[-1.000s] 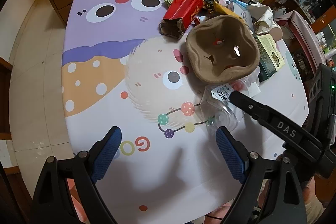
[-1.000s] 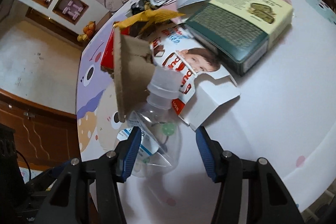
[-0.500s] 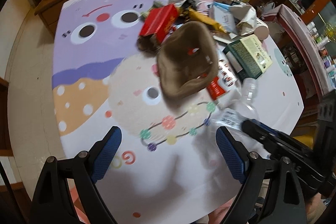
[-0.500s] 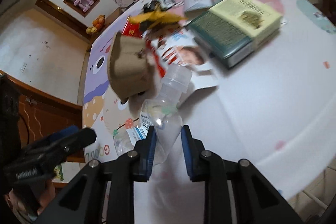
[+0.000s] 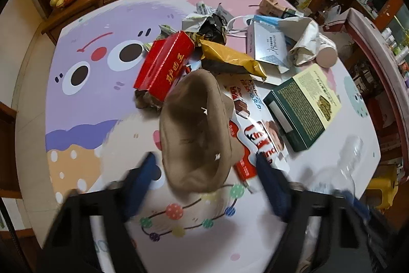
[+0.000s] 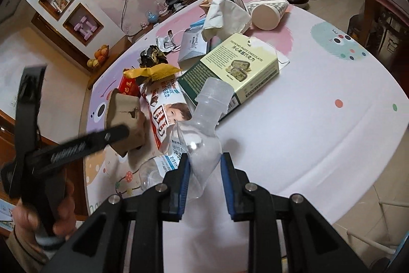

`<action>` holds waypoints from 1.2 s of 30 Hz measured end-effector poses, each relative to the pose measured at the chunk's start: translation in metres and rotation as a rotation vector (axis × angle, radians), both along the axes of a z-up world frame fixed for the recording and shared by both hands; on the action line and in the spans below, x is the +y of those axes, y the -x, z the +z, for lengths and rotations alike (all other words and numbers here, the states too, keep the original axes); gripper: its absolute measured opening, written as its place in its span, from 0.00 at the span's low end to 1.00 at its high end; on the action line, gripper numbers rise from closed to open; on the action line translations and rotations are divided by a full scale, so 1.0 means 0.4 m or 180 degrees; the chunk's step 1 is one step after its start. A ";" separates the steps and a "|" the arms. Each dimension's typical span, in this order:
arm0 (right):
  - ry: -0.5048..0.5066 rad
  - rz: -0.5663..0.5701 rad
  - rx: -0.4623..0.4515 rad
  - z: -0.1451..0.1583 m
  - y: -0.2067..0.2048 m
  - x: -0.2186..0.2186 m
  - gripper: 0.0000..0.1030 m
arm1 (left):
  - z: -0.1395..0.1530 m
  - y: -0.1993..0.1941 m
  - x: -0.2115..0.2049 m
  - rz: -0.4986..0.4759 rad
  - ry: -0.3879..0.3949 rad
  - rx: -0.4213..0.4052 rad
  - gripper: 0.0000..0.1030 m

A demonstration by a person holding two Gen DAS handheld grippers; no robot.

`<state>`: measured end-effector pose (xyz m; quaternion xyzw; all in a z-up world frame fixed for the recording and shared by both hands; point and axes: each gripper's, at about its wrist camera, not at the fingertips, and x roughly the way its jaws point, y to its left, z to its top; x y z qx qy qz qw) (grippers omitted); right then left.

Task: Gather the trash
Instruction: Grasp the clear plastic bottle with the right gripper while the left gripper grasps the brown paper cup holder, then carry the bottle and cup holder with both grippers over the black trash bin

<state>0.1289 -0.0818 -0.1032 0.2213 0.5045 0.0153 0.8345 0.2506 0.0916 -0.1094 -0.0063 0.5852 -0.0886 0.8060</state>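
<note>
A brown pulp cup tray (image 5: 196, 129) lies in the middle of the trash pile. My left gripper (image 5: 204, 163) straddles its near end, and the jaws are closing with a small gap left on each side. The right wrist view shows the same tray (image 6: 125, 117) with one left finger (image 6: 102, 138) across it. My right gripper (image 6: 204, 170) is shut on a crushed clear plastic bottle (image 6: 207, 119), held up off the cloth. That bottle (image 5: 342, 165) shows blurred at the right of the left wrist view.
On the cartoon tablecloth (image 5: 102, 83) lie a red box (image 5: 163, 65), a gold wrapper (image 5: 230, 60), a Kinder carton (image 5: 258, 137), a green chocolate box (image 5: 301, 106), a paper cup (image 5: 326, 55) and crumpled paper. A sideboard with cables stands behind the table.
My right gripper closed on the bottle and lifted it away to the right. My left gripper moved up to the brown tray and its jaws narrowed around it.
</note>
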 end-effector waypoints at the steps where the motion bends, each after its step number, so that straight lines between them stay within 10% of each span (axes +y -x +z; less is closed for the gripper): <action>1: 0.0003 0.0002 0.0007 0.000 0.005 -0.001 0.24 | -0.007 -0.004 -0.003 0.0000 0.0067 0.0046 0.38; 3: 0.0000 0.0001 0.0008 0.005 0.012 0.000 0.23 | -0.012 -0.003 -0.004 0.0040 0.0180 0.0089 0.08; 23: -0.0040 -0.0232 -0.0042 0.098 0.287 0.012 0.23 | 0.187 0.367 0.049 -0.0527 0.1005 -0.0255 0.06; 36: 0.0233 -0.0199 0.0487 -0.047 0.443 -0.022 0.24 | 0.042 0.631 -0.122 -0.1003 0.0701 -0.0078 0.07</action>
